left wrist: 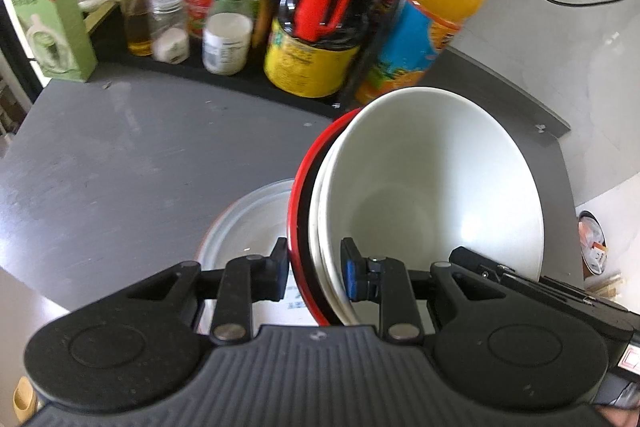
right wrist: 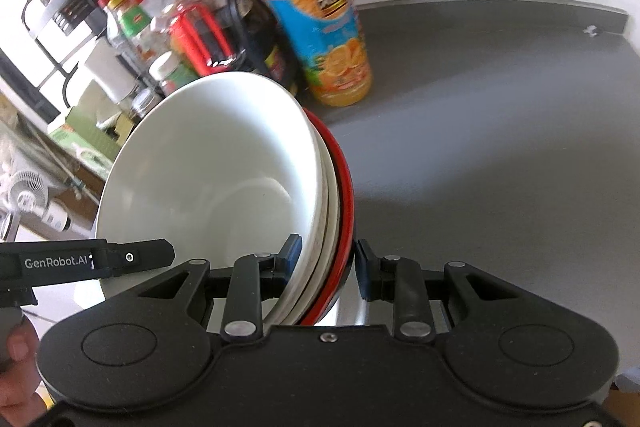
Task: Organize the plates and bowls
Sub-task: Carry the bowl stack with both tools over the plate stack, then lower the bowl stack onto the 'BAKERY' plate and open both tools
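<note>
A stack of nested bowls is held tilted above the grey table (left wrist: pixel 120 167): white bowls (left wrist: pixel 432 195) sit inside a red bowl (left wrist: pixel 298 195). My left gripper (left wrist: pixel 316 271) is shut on the stack's near rim, one finger outside the red wall and one inside the white bowl. In the right wrist view the same white bowls (right wrist: pixel 208 179) and red bowl (right wrist: pixel 346 179) are clamped at the rim by my right gripper (right wrist: pixel 326 267). A pale round plate (left wrist: pixel 240 227) lies on the table just below the stack, mostly hidden.
An orange juice bottle (left wrist: pixel 440 7) (right wrist: pixel 316 27) stands close behind the stack. A black rack of condiment bottles and jars (left wrist: pixel 224 19) lines the back, with a green box (left wrist: pixel 52 27) at its left. Bare table surface (right wrist: pixel 500 147) extends right to a wall.
</note>
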`<state>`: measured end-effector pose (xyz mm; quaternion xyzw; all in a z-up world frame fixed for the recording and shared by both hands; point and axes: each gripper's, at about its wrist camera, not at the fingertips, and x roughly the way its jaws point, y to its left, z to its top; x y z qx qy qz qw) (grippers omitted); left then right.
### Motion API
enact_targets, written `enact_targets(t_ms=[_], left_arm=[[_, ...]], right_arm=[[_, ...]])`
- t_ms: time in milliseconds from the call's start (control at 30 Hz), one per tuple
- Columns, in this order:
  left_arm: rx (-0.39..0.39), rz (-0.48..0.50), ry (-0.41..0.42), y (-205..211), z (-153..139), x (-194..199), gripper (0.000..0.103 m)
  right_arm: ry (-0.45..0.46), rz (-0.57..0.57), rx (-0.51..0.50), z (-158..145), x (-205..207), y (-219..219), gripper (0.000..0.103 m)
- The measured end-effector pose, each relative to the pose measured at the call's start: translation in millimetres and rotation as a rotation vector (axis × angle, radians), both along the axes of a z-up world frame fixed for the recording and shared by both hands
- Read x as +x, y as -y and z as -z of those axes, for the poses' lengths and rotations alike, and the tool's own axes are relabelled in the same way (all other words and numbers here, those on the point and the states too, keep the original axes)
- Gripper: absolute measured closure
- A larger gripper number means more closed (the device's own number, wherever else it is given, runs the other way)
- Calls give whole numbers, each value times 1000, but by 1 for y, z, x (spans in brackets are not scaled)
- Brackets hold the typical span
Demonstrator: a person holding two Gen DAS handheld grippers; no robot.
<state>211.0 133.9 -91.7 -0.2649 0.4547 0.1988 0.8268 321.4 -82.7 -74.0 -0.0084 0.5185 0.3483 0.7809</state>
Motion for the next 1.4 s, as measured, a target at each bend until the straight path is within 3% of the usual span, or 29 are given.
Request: enact_targets(t_ms=[533,900,1400], left_arm=[[-67,-25,-63,-27,26,-23,78],[-84,19,-99,-31,40,-24,78],[-137,120,-35,-46,40,-22,75]], right_arm=[[-57,-59,-59,19,-20,-26,75],[-98,-32,-79,33,-31,-27,74],[-91,57,-26,29,-42,-15,66]])
